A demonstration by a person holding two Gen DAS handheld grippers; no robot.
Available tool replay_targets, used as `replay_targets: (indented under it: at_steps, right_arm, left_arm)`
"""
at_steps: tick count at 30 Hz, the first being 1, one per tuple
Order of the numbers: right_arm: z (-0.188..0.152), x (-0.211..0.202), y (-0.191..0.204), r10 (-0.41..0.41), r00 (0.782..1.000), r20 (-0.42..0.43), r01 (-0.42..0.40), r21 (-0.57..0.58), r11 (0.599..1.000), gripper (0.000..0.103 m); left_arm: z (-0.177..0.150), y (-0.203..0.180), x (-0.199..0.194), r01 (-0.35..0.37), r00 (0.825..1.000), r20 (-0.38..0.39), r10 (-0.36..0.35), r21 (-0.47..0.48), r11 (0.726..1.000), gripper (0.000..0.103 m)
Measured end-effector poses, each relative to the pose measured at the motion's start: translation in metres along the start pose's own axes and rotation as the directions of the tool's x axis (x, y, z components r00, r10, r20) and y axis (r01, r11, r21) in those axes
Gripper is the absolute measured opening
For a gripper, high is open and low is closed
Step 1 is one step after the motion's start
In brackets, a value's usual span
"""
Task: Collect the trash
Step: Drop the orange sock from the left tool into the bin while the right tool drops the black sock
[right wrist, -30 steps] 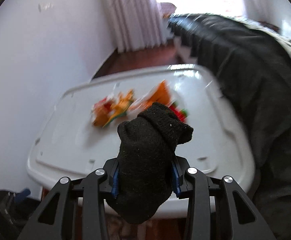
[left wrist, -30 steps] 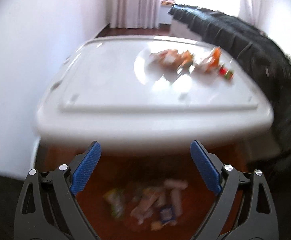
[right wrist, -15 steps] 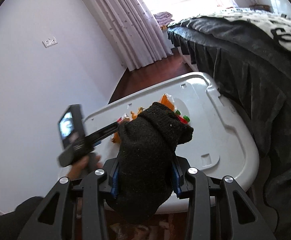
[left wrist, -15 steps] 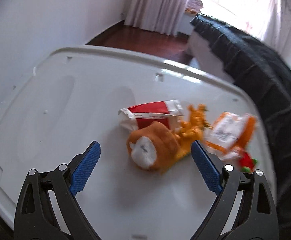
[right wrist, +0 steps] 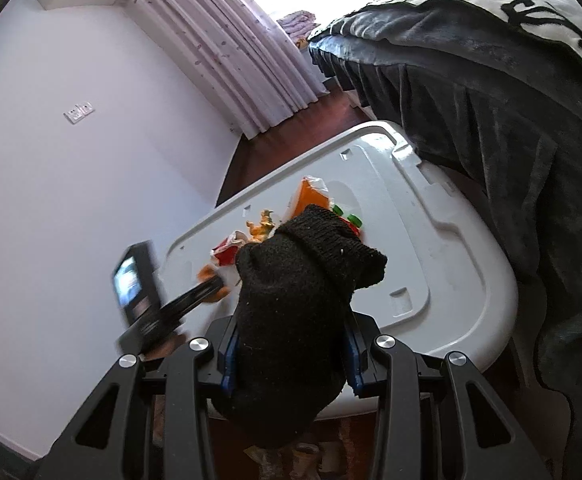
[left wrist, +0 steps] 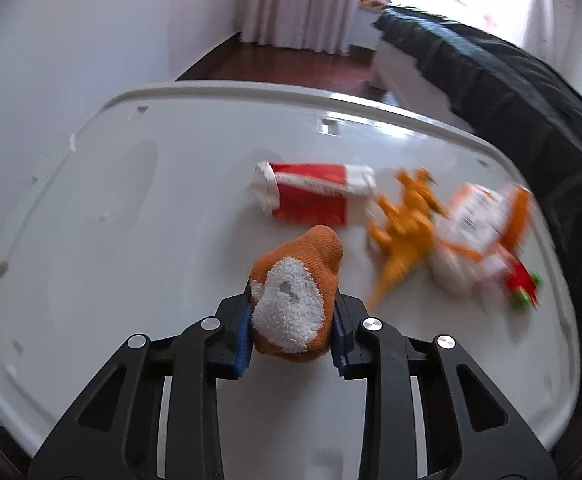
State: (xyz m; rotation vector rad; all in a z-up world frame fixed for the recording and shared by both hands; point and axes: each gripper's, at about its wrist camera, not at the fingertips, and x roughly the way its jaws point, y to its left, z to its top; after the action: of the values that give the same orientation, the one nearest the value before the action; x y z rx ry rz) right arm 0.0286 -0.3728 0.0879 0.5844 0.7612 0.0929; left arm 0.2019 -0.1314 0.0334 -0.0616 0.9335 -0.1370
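Orange sock (left wrist: 297, 284) sits between closing left tool (left wrist: 291, 334) pads on white counter (left wrist: 131, 208), one red wrapper (left wrist: 311, 196) just beyond; right tool (right wrist: 291, 354) clamps one black sock (right wrist: 291, 300).

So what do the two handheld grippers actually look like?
Both match. The left gripper and the right gripper have matte black plastic linkage arms with cut-out slots, silver round pivot bolts and blue ribbed pads inside the fingers. No cables show.
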Motion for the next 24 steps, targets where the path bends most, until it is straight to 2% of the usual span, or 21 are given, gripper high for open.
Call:
replay_targets:
  at_steps: [2, 4, 6, 9, 13, 15, 17, 19, 21, 24]
  right_arm:
    - [-0.001, 0.003, 0.001, -0.011, 1.0, -0.006, 0.011, -0.012, 1.0, 0.04]
    - [-0.003, 0.006, 0.006, -0.009, 1.0, -0.016, 0.009, -0.037, 0.999, 0.04]
    - [-0.006, 0.009, 0.014, 0.01, 1.0, -0.026, -0.012, -0.061, 0.998, 0.04]
    - [-0.013, 0.009, 0.03, 0.038, 0.999, -0.019, -0.04, -0.108, 0.993, 0.04]
    - [-0.039, 0.005, 0.058, 0.041, 0.999, 0.008, -0.038, -0.202, 0.979, 0.04]
    - [-0.061, 0.005, 0.065, 0.05, 0.999, -0.013, -0.051, -0.208, 0.977, 0.04]
    - [-0.092, 0.006, 0.069, 0.045, 0.998, -0.05, -0.054, -0.193, 0.98, 0.04]
    - [-0.12, 0.006, 0.072, 0.009, 0.998, -0.063, -0.021, -0.19, 0.982, 0.04]
    - [-0.144, 0.007, 0.078, -0.031, 0.996, -0.079, 0.014, -0.211, 0.977, 0.04]
    - [-0.178, 0.023, 0.095, -0.082, 0.985, -0.149, 0.034, -0.304, 0.952, 0.04]
  left_arm:
    - [-0.013, -0.004, -0.023, -0.014, 1.0, 0.005, 0.013, 0.073, 0.997, 0.03]
    - [-0.037, -0.006, -0.057, -0.059, 0.998, 0.02, 0.057, 0.167, 0.984, 0.03]
    - [-0.059, -0.003, -0.082, -0.052, 0.999, 0.01, 0.051, 0.208, 0.977, 0.03]
    - [-0.104, 0.01, -0.119, -0.045, 0.998, -0.021, 0.052, 0.244, 0.969, 0.03]
    - [-0.154, 0.03, -0.15, -0.083, 0.996, 0.005, 0.084, 0.258, 0.963, 0.03]
    - [-0.173, 0.042, -0.155, -0.092, 0.996, 0.014, 0.091, 0.243, 0.966, 0.03]
    - [-0.188, 0.053, -0.152, -0.082, 0.996, -0.012, 0.087, 0.228, 0.97, 0.03]
    - [-0.198, 0.06, -0.146, -0.079, 0.996, -0.033, 0.089, 0.231, 0.97, 0.03]
    - [-0.204, 0.068, -0.14, -0.047, 0.996, -0.062, 0.061, 0.211, 0.976, 0.03]
    - [-0.203, 0.076, -0.133, -0.013, 0.996, -0.086, 0.028, 0.166, 0.986, 0.03]
